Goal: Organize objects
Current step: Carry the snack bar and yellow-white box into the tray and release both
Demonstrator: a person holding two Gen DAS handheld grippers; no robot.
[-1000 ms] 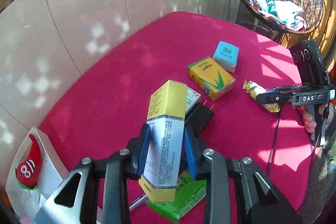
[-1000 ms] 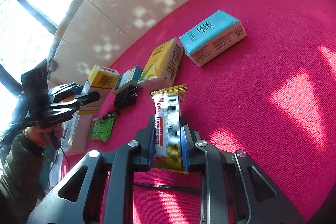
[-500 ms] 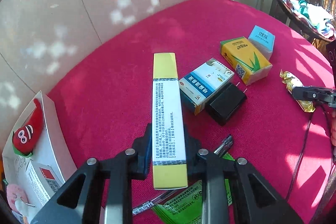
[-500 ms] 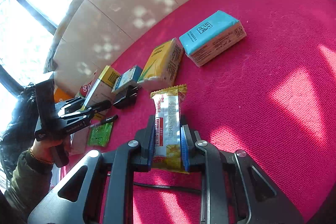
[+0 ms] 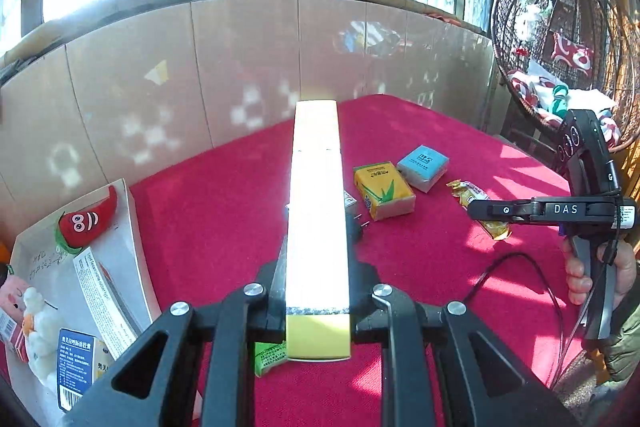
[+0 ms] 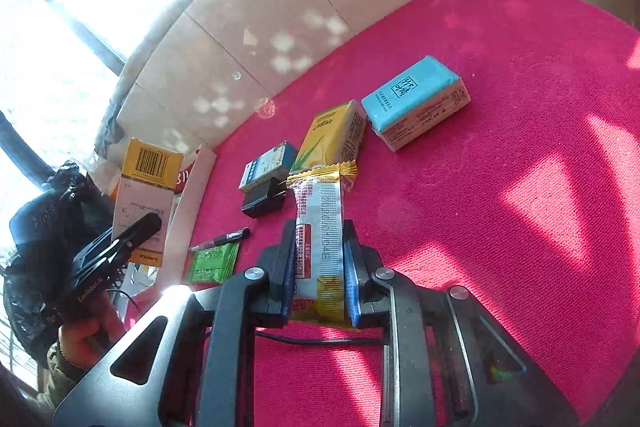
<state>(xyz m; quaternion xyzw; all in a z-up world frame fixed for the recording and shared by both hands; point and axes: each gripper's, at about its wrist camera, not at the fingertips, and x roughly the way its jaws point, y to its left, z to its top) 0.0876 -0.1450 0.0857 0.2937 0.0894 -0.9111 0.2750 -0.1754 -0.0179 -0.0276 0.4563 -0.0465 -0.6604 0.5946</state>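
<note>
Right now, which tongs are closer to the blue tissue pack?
Right. The right tongs, shut on a snack bar, sit on the red cloth a little short of the blue tissue pack. The left tongs, holding a yellow box, are lifted far beyond the other items.

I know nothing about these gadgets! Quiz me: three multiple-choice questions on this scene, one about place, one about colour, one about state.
1. Where does the white tray sit?
A. left of the red table
B. on the hanging chair
C. under the blue pack

2. The tissue pack farthest along the table has a top that is:
A. green
B. blue
C. black

3. The right gripper is:
A. open and empty
B. shut on the snack bar
C. shut on a pen

Answers: A, its rim meets the table's left edge; B, light-blue top; C is wrong, B: both pads press the wrapper.
</note>
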